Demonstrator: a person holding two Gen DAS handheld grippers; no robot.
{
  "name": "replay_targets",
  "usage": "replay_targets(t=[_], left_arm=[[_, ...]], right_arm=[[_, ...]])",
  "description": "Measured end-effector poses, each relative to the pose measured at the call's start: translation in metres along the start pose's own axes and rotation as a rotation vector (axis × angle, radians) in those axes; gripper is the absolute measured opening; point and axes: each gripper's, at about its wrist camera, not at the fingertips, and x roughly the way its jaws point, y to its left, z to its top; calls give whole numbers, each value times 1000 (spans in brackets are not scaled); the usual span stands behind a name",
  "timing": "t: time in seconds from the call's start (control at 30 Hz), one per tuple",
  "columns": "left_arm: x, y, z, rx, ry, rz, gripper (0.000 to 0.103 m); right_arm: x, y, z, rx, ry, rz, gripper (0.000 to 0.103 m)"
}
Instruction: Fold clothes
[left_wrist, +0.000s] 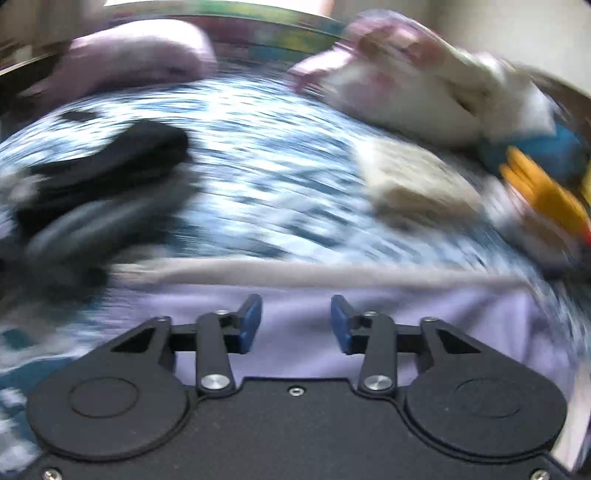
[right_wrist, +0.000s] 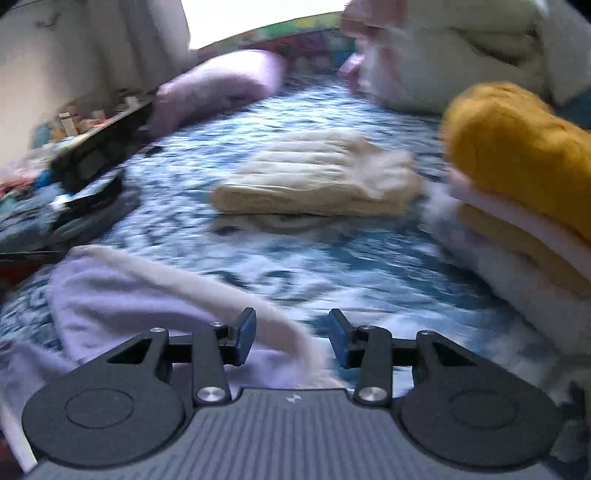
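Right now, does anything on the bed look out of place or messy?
Nothing looks damaged or spilled. The pale lilac garment lies rumpled and unfolded beneath both open grippers, while the cream folded garment sits neat on the blue patterned bedspread. Motion blur hides finer detail.

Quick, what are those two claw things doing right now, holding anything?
Left gripper: open, holding nothing, above the lavender garment.
Right gripper: open, holding nothing, over that garment's edge on the blue patterned bedspread.
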Motion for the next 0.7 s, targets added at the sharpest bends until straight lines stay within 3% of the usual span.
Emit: replay_targets(t=[0.1, 0.13, 0.23, 0.33, 0.47, 0.53, 0.67, 0.7], left_arm=[[33, -32, -7, 57, 51, -12, 35], [50, -37, -10, 53, 92, 22, 36], [64, -52, -9, 112, 108, 82, 40], [46, -55, 3, 75, 43, 19, 40], [68, -67, 7, 106, 71, -8, 43], [101, -69, 7, 129, 113, 88, 48], [98, -37, 28, -158, 78, 32, 47], [91, -32, 31, -185, 56, 32, 47]], right_arm=[[19, 16, -7, -30, 71, 45, 42], [28, 20, -10, -63, 102, 3, 41], [54, 26, -18, -146, 202, -115, 41], [39, 26, -13, -133, 155, -95, 42], [28, 38, -4, -143, 91, -34, 42], [34, 56, -1, -183, 96, 20, 42], [70, 90, -3, -298, 202, -19, 43], [79, 93, -4, -308, 235, -46, 43]])
